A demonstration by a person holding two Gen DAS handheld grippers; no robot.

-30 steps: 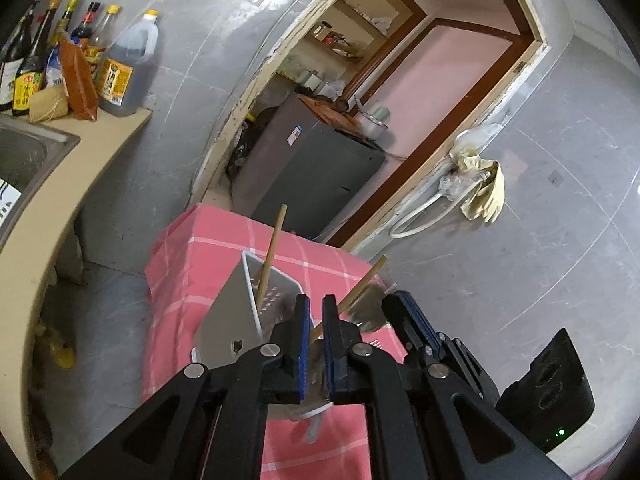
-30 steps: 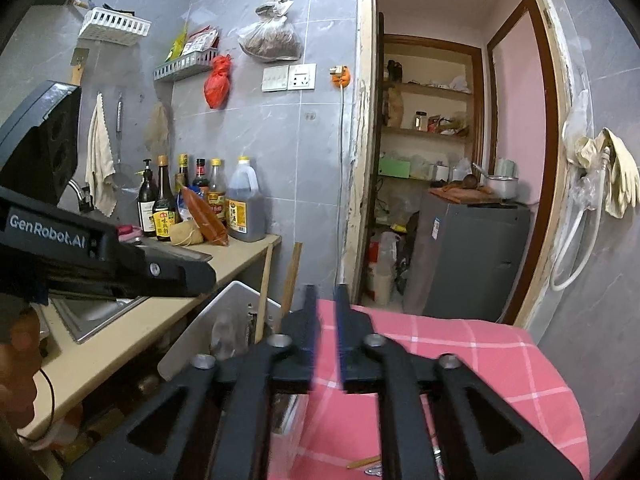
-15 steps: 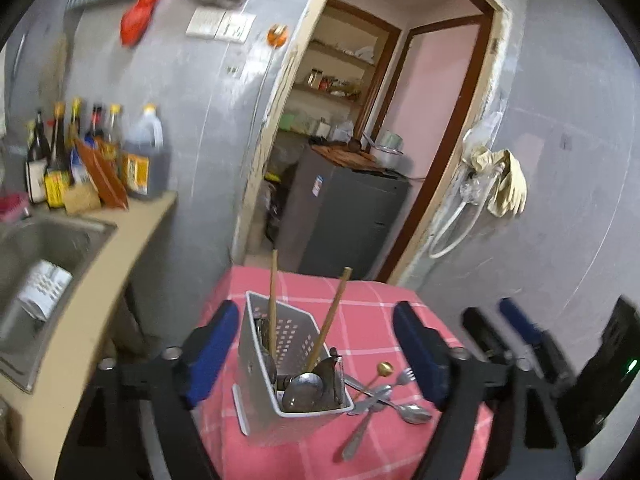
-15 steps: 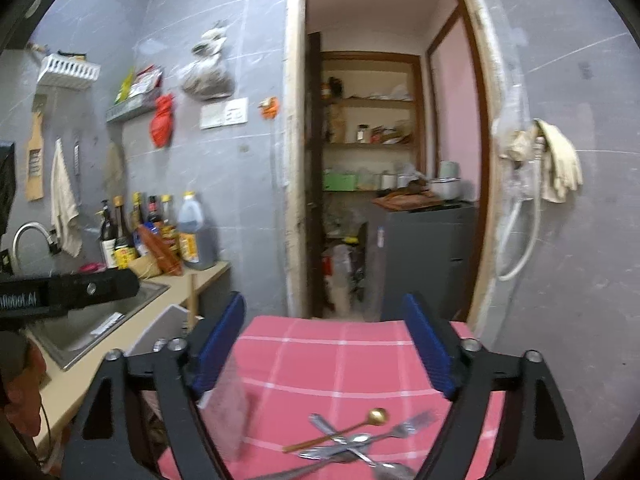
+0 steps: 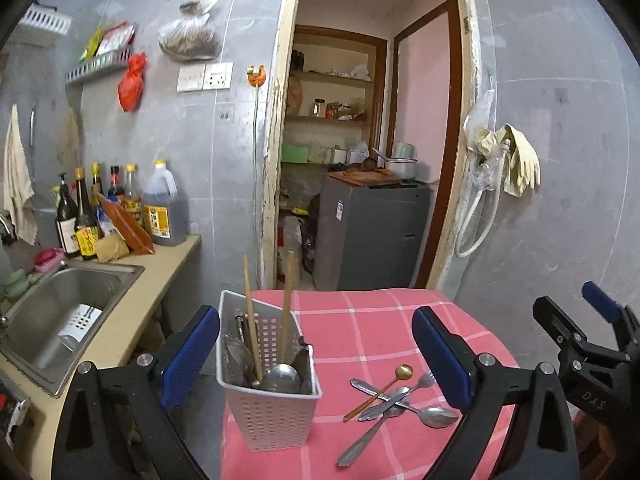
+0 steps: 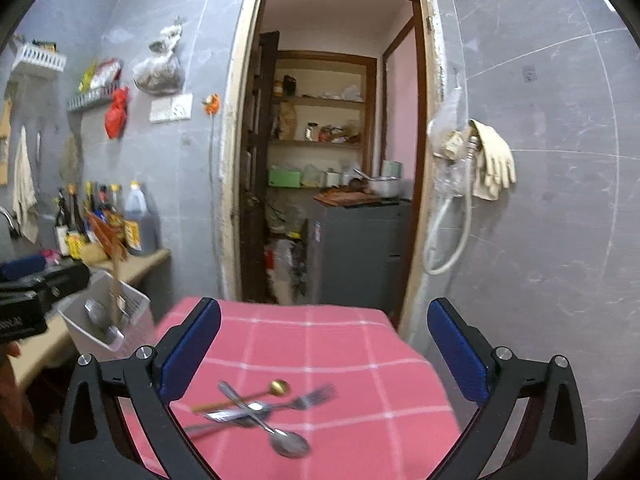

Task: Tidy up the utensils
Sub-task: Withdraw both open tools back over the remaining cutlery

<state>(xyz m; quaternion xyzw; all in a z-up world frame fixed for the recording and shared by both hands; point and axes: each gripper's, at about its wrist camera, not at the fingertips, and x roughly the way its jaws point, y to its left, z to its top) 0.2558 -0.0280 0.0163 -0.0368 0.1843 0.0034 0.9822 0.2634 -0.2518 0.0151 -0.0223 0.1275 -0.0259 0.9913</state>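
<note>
Table: a small table under a pink checked cloth (image 5: 384, 320), standing before an open doorway in a grey-tiled kitchen.
Caddy: a white perforated plastic caddy (image 5: 272, 412) stands upright at the cloth's left front corner, beside the counter.
In the caddy: two wooden chopsticks (image 5: 250, 320) stand tall and lean slightly; a metal ladle bowl (image 5: 282, 376) and other steel utensils rest low inside.
Loose pile: a small gold spoon (image 5: 380, 390), a fork (image 5: 416, 386) and a steel spoon (image 5: 436, 416) lie crossed on the cloth, to the right of the caddy and apart from it. A further steel handle points out toward the front edge.
Left gripper (image 5: 316, 356): its jaws are wide apart, having just been opening. The caddy and the loose pile both appear in the gap between the blue pads, beyond the tips, and neither pad touches them.
Right gripper (image 6: 324, 348): its jaws are also wide apart, having just been opening. Nothing is clamped. The loose pile (image 6: 260, 404) lies on the cloth below and between the pads, nearer the left one, untouched.
Across views: the right gripper shows at the far right edge of the left camera's view, and the left gripper at the far left edge of the right camera's.
Counter: left of the table, with a steel sink (image 5: 60, 316) and a row of bottles (image 5: 116, 212) against the wall.
</note>
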